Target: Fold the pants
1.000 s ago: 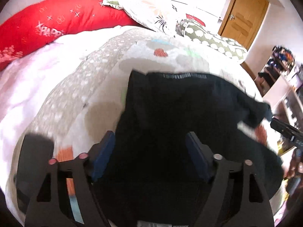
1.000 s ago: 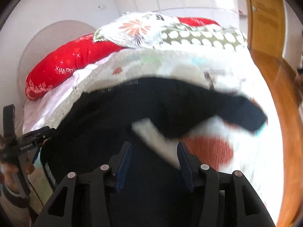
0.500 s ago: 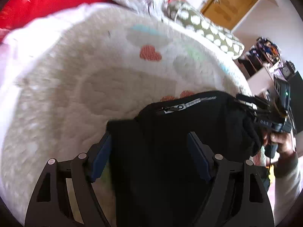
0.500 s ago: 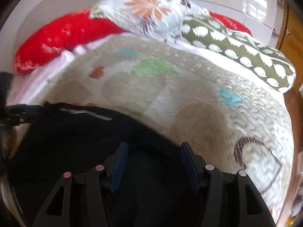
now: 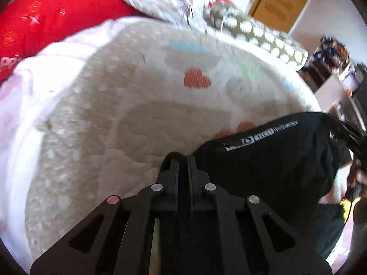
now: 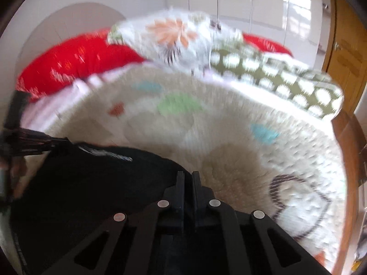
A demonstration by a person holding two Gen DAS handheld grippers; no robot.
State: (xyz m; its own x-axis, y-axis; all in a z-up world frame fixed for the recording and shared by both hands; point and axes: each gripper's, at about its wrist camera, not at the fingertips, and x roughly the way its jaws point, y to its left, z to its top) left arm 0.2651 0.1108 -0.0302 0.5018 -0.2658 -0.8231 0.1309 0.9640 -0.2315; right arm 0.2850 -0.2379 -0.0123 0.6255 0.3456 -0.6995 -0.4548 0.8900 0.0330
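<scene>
The black pants [image 5: 279,160] lie bunched on the cream patterned bed cover [image 5: 160,114], with a white-lettered waistband facing up. My left gripper [image 5: 182,160] is shut on the left edge of the pants. In the right wrist view the pants [image 6: 91,183] spread to the lower left. My right gripper [image 6: 188,176] is shut on their right edge. The other gripper [image 6: 29,139] shows at the far left, gripping the same cloth.
A red pillow [image 5: 45,23], a floral pillow [image 6: 174,36] and a green dotted pillow [image 6: 286,78] lie at the head of the bed. A wooden door [image 5: 279,2] and a cluttered shelf [image 5: 332,57] stand to the right. The bed's wooden edge [image 6: 346,137] runs on the right.
Both grippers went from open over the spread pants to shut on the edges. The pants are now gathered closer toward the near side of the bed.
</scene>
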